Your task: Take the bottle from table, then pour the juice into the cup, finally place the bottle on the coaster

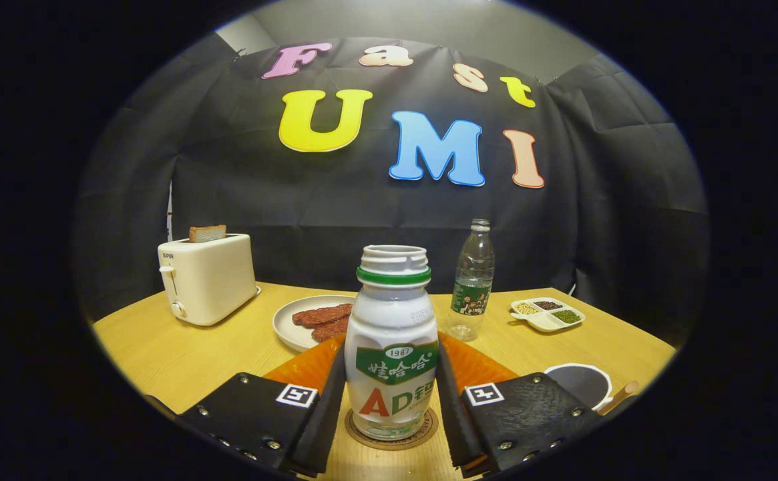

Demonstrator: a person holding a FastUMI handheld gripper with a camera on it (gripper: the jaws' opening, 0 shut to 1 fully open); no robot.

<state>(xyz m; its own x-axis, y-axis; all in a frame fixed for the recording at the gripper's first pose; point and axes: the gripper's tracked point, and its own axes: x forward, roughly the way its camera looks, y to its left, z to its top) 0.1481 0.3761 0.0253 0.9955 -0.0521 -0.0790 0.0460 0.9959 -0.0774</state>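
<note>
Desk (181,354), pale wood, carries everything; its near part is hidden behind the tongs (391,401). Far left, a cream toaster (207,277) with a slice of bread (207,233) standing out of its slot. Bottle (392,344), white with a green neck ring and no cap, stands upright on the round coaster (422,434), mostly covered by its base. Tongs spread either side of the bottle, fingers close along its flanks; whether they press on it cannot be told. Orange mat (479,367) behind the bottle, largely hidden. Plate (288,324) with reddish strips, mid-left. Clear water bottle (472,280) far right of centre. Cup (582,384), near right, partly hidden by the right finger. Small divided dish (547,314) of grains, far right.
</note>
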